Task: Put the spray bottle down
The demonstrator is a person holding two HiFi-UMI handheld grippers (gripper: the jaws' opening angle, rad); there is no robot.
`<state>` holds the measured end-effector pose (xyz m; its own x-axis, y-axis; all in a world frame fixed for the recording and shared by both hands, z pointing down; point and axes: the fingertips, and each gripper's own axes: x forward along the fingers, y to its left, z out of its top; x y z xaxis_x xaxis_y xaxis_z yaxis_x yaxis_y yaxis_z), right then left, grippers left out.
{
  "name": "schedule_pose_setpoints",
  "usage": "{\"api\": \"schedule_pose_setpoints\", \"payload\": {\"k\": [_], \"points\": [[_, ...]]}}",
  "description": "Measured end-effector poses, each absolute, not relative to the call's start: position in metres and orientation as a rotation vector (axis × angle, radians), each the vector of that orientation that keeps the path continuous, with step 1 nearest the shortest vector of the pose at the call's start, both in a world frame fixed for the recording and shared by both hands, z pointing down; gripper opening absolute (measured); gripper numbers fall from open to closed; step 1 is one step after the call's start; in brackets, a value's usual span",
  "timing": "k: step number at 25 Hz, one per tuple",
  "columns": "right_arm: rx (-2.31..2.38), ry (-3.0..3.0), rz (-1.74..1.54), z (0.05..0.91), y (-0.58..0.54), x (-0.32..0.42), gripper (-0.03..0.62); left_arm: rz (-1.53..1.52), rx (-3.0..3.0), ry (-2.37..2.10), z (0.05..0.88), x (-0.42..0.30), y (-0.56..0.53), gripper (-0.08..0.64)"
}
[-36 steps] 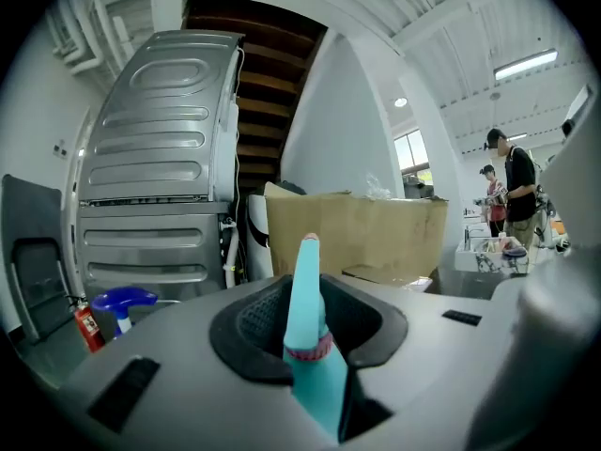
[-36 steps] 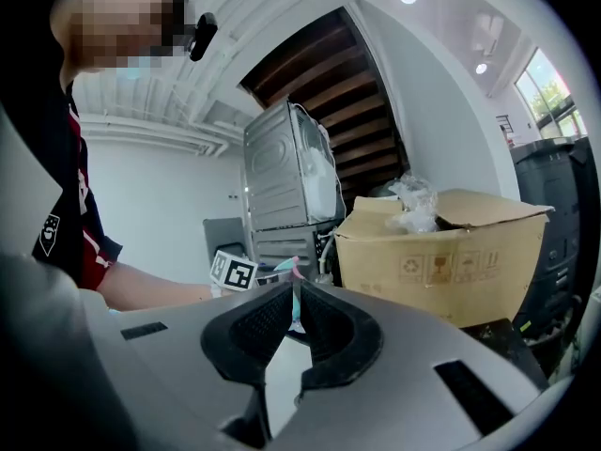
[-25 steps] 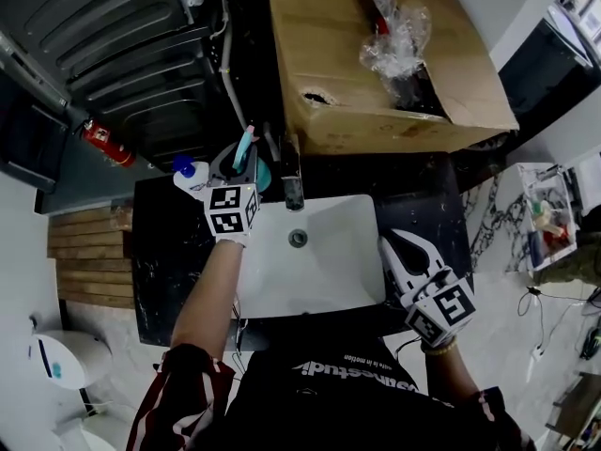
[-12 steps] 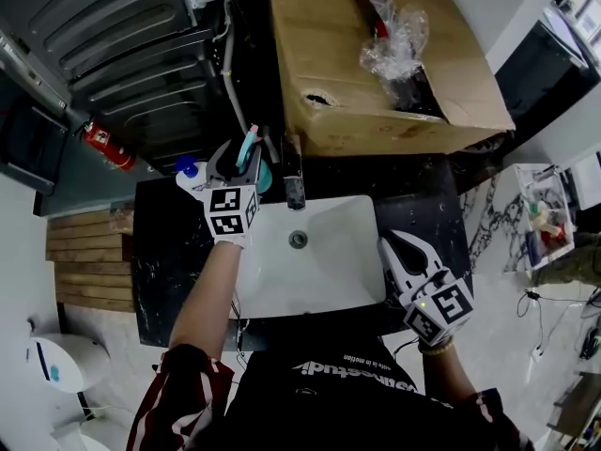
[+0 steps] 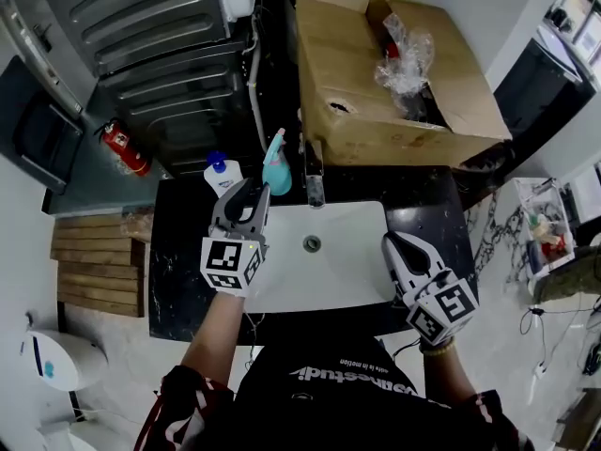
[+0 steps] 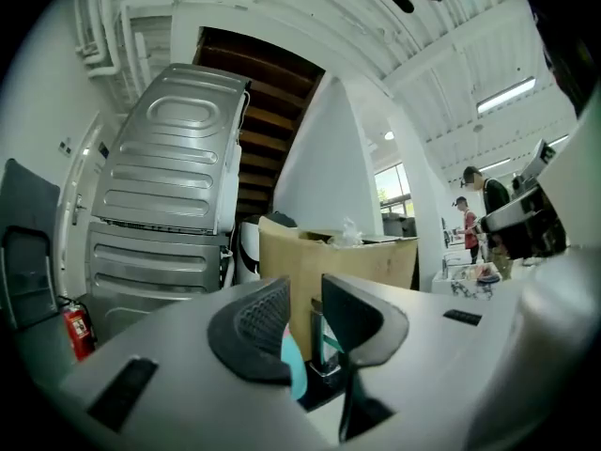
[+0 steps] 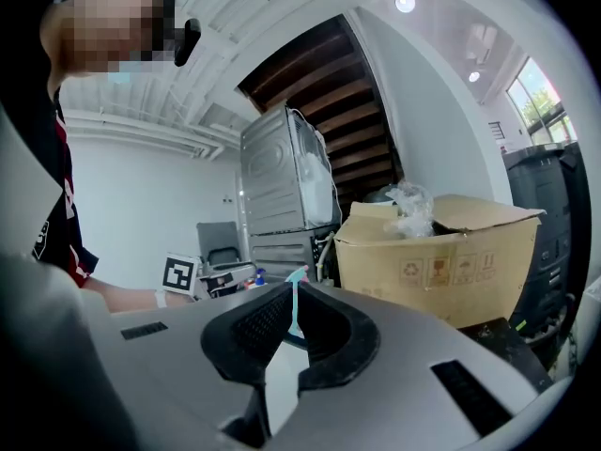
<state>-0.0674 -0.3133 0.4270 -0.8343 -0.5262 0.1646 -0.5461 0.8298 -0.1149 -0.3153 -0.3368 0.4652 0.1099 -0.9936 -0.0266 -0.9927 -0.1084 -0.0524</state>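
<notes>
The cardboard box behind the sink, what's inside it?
Crinkly clear plastic wrap pokes out of the open cardboard box, with something red tucked against it. The rest of the inside is dark and hidden under the plastic and the box's flaps.

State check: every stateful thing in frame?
Teal spray bottle: upright on black counter, not gripped.
Left gripper: jaws apart, just been closing, nothing between.
Right gripper: jaws nearly together, empty.
Brown cardboard box: flaps open.
White bottle with blue cap: upright, capped.
Chrome faucet: no stream visible.
</notes>
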Motion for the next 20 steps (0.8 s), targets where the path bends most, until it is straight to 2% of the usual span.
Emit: {"api": "schedule_pose_setpoints", "payload": {"k": [3, 5, 10, 20], "points": [[0.829, -2.914, 0.205, 0.419, -0.296, -0.081, 0.041, -0.038, -2.378, 1.970, 0.452, -0.296, -0.298, 0.047], [0.809, -2.935, 0.182, 0.414, -0.287, -0.094, 0.041, -0.017, -2.490, 1.916, 0.444, -0.282, -0.279, 0.018], [0.793, -2.975, 0.159, 0.403, -0.266, -0.111, 0.041, -0.030, -2.650, 1.738, 0.430, -0.244, -0.238, 0.015], [0.771, -2.994, 0.108, 0.388, -0.253, -0.106, 0.041, 0.088, -2.655, 1.725, 0.416, -0.231, -0.212, 0.015]]}}
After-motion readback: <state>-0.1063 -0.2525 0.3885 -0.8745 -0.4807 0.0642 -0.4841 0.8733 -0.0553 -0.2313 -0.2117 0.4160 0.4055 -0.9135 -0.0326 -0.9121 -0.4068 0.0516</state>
